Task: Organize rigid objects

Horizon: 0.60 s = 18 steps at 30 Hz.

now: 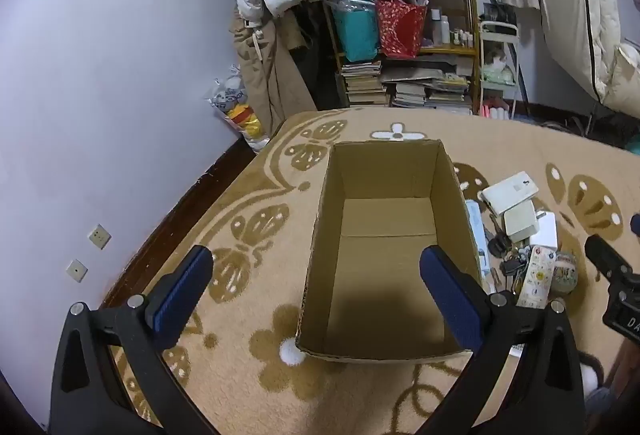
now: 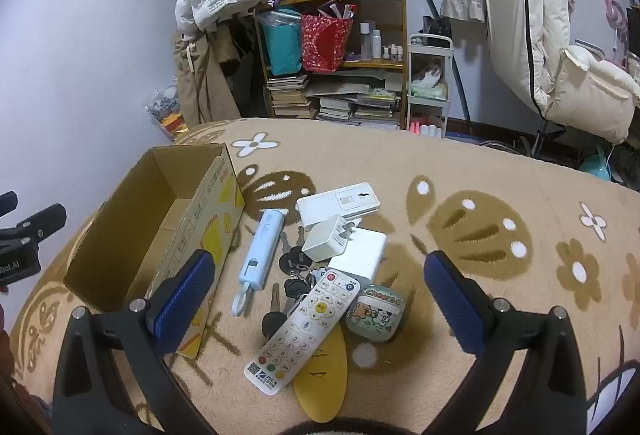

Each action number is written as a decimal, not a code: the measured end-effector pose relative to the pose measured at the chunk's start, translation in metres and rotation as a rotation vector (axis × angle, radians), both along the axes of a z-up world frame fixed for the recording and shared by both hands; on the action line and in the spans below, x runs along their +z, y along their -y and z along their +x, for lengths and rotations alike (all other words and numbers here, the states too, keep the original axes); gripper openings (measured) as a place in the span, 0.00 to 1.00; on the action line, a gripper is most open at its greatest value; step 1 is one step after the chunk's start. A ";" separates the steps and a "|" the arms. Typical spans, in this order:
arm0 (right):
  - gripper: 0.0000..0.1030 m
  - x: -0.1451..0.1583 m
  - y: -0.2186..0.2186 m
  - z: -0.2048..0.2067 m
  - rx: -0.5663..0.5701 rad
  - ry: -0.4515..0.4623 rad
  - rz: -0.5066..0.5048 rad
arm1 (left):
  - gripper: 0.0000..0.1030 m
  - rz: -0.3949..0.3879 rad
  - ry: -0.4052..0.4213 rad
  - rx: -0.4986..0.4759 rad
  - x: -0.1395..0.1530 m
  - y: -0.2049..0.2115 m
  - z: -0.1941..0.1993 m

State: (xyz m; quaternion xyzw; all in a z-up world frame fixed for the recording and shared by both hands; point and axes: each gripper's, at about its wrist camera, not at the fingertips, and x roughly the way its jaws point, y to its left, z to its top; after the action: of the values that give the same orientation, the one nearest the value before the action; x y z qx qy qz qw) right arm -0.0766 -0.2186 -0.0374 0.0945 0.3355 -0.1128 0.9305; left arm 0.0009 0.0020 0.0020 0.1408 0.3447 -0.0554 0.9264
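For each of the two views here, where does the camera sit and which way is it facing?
Left wrist: sits on the left gripper, tilted down at the empty cardboard box; its own open fingers show, with the right gripper at the edge.
Right wrist: sits on the right gripper, tilted down at the remote and white charger; its open fingers show, with the left gripper at the edge.
Shared: box, pile, patterned blanket, bookshelf.

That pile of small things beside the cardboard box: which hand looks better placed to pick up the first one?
Probably the right. The right gripper is open with the remote control and the rest of the pile between its fingers. The left gripper is open too, but over the empty cardboard box.
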 end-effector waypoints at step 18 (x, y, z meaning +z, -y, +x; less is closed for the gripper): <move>1.00 -0.002 -0.001 0.001 0.003 -0.001 -0.005 | 0.99 0.020 0.023 -0.010 0.001 0.003 -0.004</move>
State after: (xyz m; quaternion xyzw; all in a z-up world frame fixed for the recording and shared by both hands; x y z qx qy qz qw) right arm -0.0755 -0.2172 -0.0391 0.0916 0.3357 -0.1125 0.9307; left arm -0.0028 -0.0007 0.0030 0.1527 0.3340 -0.0549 0.9285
